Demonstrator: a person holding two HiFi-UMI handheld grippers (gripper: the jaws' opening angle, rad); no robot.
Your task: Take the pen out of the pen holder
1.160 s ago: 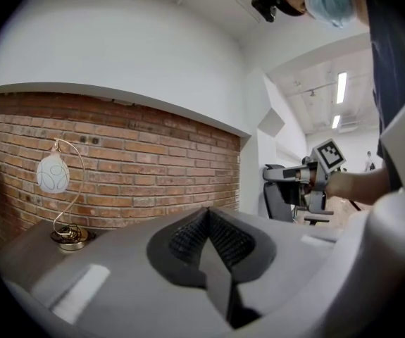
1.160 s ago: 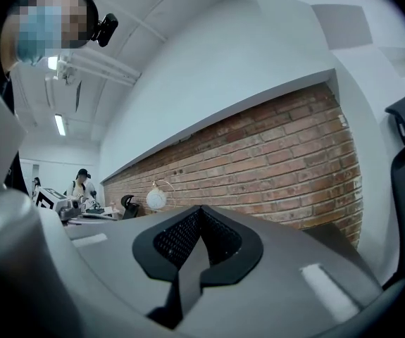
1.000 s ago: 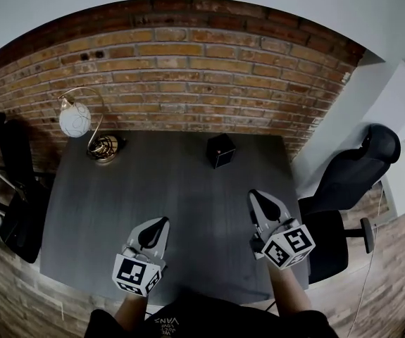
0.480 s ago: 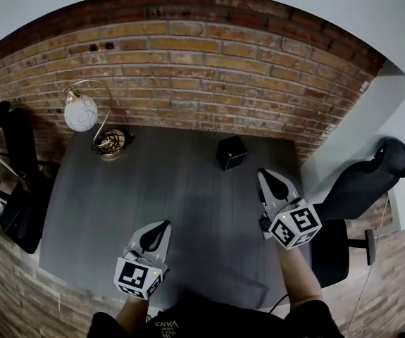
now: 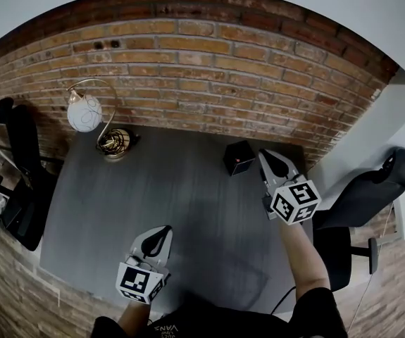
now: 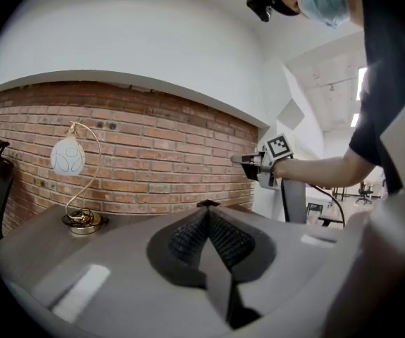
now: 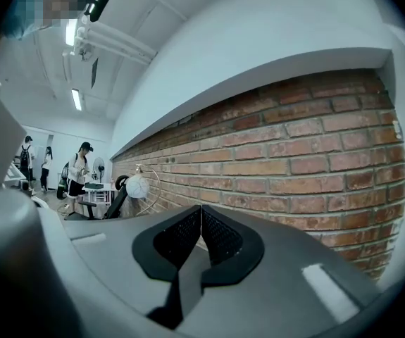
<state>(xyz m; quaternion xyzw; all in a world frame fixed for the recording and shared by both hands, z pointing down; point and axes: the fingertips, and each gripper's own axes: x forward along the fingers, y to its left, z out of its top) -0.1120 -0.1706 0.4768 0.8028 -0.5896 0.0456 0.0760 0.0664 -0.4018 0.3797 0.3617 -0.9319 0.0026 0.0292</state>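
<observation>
A small black cube-shaped pen holder (image 5: 238, 158) stands on the dark grey table (image 5: 188, 203), toward the back right. No pen can be made out in it at this size. My right gripper (image 5: 267, 158) hovers just right of the holder, level with it, jaws shut and empty; in the right gripper view the right gripper (image 7: 200, 211) points at the brick wall and the holder is out of frame. My left gripper (image 5: 163, 232) is shut with nothing in it, low near the table's front edge. In the left gripper view the left gripper (image 6: 208, 212) is shut, and the right gripper (image 6: 250, 162) shows raised at the right.
A globe lamp (image 5: 84, 113) on a brass base (image 5: 115, 143) stands at the table's back left, also seen as the lamp (image 7: 137, 186) and the lamp (image 6: 68, 157). The brick wall (image 5: 188, 69) runs behind. Black chairs sit left (image 5: 17, 182) and right (image 5: 371, 189). People stand far off (image 7: 79, 171).
My right gripper has moved forward across the table, from the front right to right beside the pen holder. The left gripper stayed near the front edge. Both stayed shut.
</observation>
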